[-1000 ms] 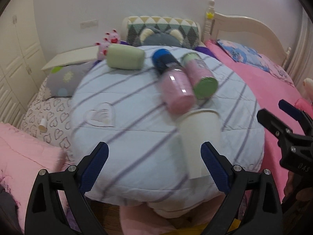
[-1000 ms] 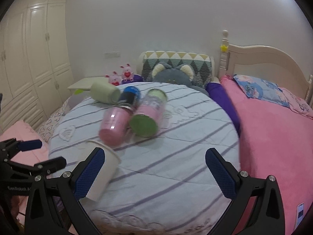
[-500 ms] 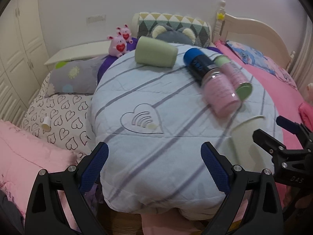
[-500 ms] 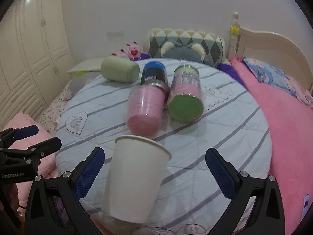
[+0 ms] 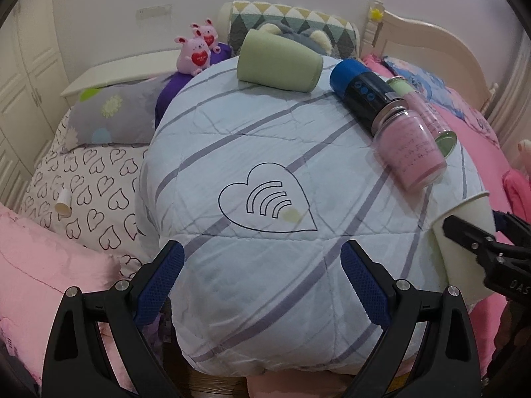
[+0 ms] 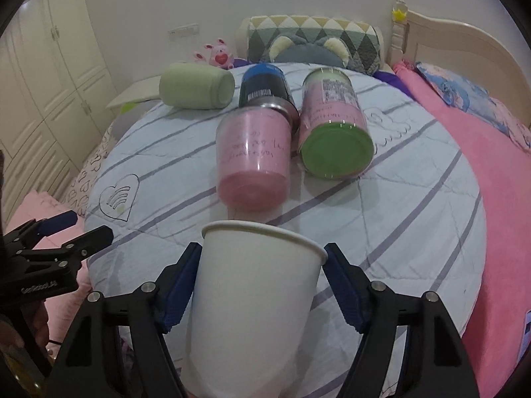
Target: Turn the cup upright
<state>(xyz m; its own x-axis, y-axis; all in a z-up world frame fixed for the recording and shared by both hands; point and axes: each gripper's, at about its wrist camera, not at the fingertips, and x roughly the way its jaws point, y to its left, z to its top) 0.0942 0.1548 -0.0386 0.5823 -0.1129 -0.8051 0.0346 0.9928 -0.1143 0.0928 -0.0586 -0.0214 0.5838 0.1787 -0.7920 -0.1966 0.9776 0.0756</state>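
A white paper cup (image 6: 252,301) lies on its side at the near edge of the round striped cushion (image 6: 415,199), mouth facing away from me. My right gripper (image 6: 262,285) is open with a blue pad on each side of the cup; the left pad looks close to its wall, and contact is unclear. In the left wrist view the cup (image 5: 464,232) is at the right edge with the right gripper (image 5: 481,242) around it. My left gripper (image 5: 262,285) is open and empty above the cushion's near left edge.
A pink jar (image 6: 252,159), a green-lidded pink jar (image 6: 335,132), a dark blue bottle (image 6: 264,86) and a pale green cup (image 6: 195,89) lie on the cushion behind. Pink bedding (image 6: 481,152) is at the right, cabinets (image 6: 43,93) at the left.
My right gripper moved in around the white cup, jaws narrowing. My left gripper swung left, away from the cup.
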